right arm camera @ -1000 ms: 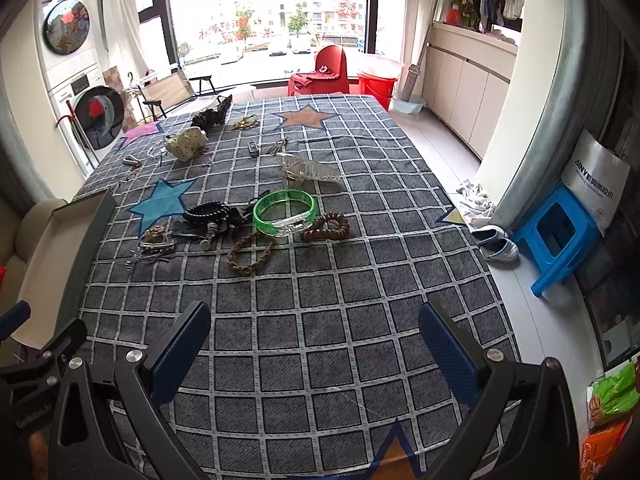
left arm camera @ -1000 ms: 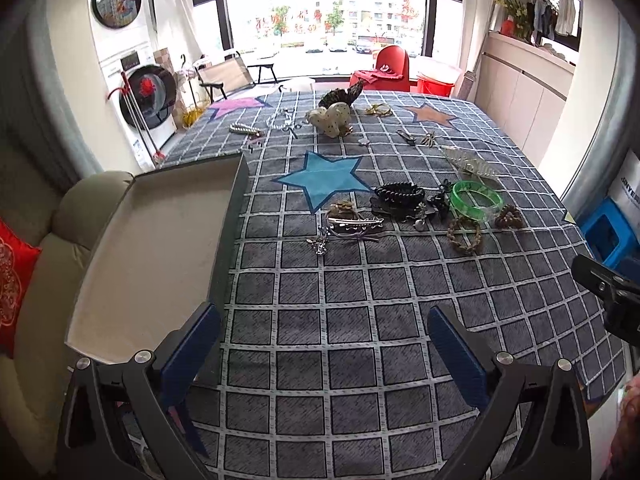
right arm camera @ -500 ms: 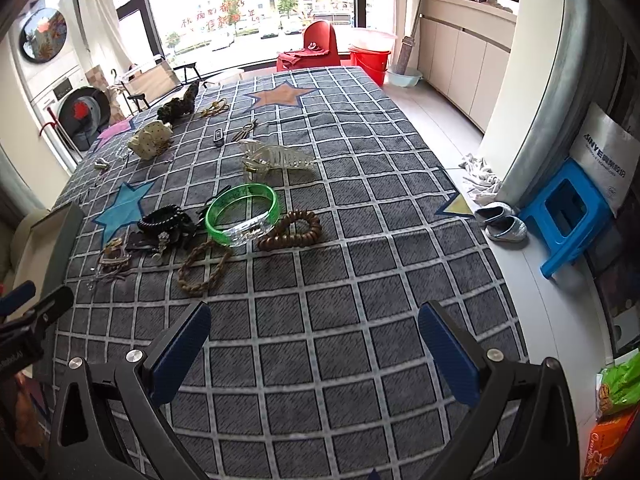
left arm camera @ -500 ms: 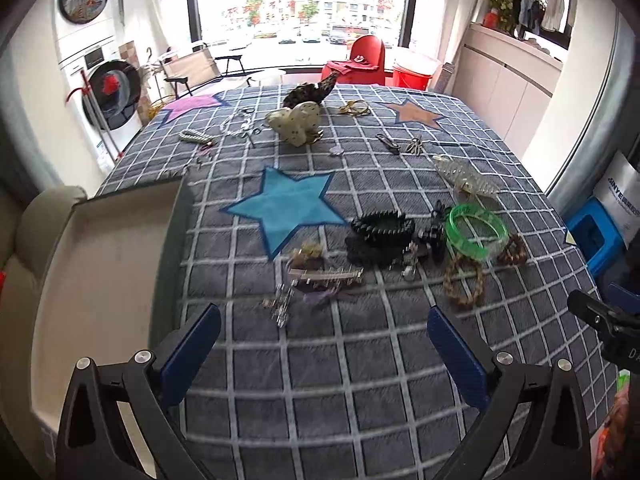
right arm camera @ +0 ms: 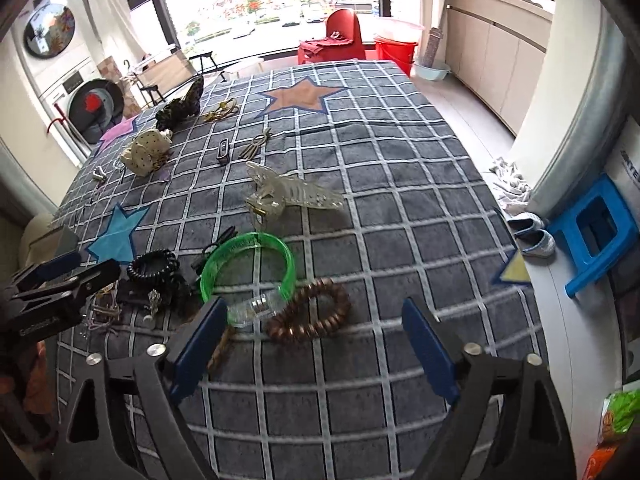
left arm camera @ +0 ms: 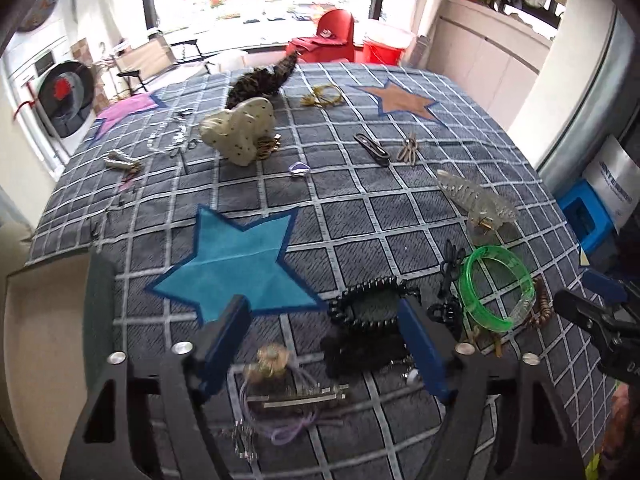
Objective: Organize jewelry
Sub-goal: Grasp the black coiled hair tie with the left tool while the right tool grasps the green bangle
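**Jewelry spread on the checked cloth, both grippers closing over it**

Jewelry sits in a loose cluster on the grey checked tablecloth, and I have a gripper above each end of it.

- Left gripper: jaws closing but spread, pads touching nothing. Between them lie a silver bar clip tangled with a purple cord, and a black fuzzy piece. A black coiled band lies just past the fingertips at 12 o'clock.
- Right gripper: jaws closing, also spread, pinching nothing. A brown bead bracelet lies between the fingertips. The green bangle touches it at 10 o'clock, close to the left finger.
- A clear claw clip rests at 12 o'clock from the bangle, apart from it.
- Far end of the cloth: a cream heart-shaped box, a dark feathered piece, and small gold and metal clips.
- A blue star patch lies at 10 o'clock from the left gripper.
- A beige tray is at 9 o'clock in the left view, its dark wall against the cloth.
- In the right view, the left gripper shows at 9 o'clock.
- A blue stool stands on the floor at 3 o'clock.
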